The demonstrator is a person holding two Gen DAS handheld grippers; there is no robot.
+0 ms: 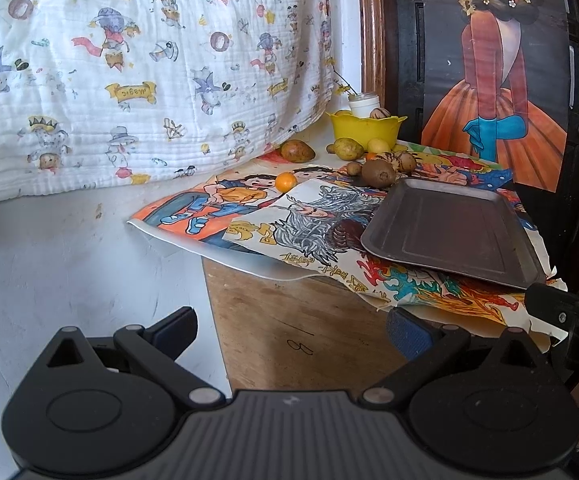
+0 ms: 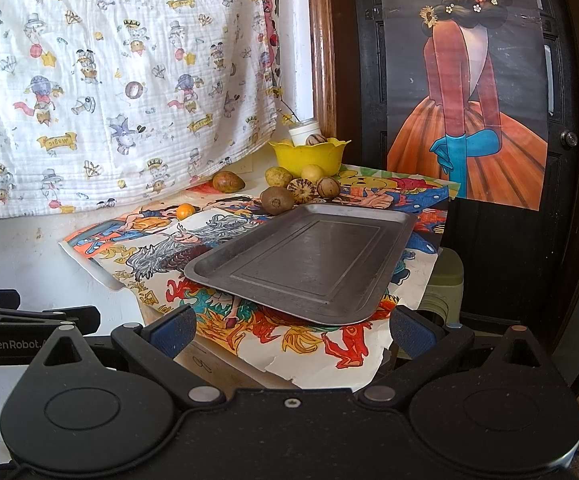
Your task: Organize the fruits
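Metal tray [image 2: 309, 264] overhanging table edge, fruits [image 2: 301, 190] behind

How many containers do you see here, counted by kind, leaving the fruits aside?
Metal tray: 1
Yellow bowl: 1
White jar: 1
Total: 3

A wooden table [image 2: 225, 364] sits low in the middle of the frame. Colorful drawings [image 2: 137, 240] cover its top. A gray tray [image 2: 305, 264] and small fruits [image 2: 277, 199] lie on them.
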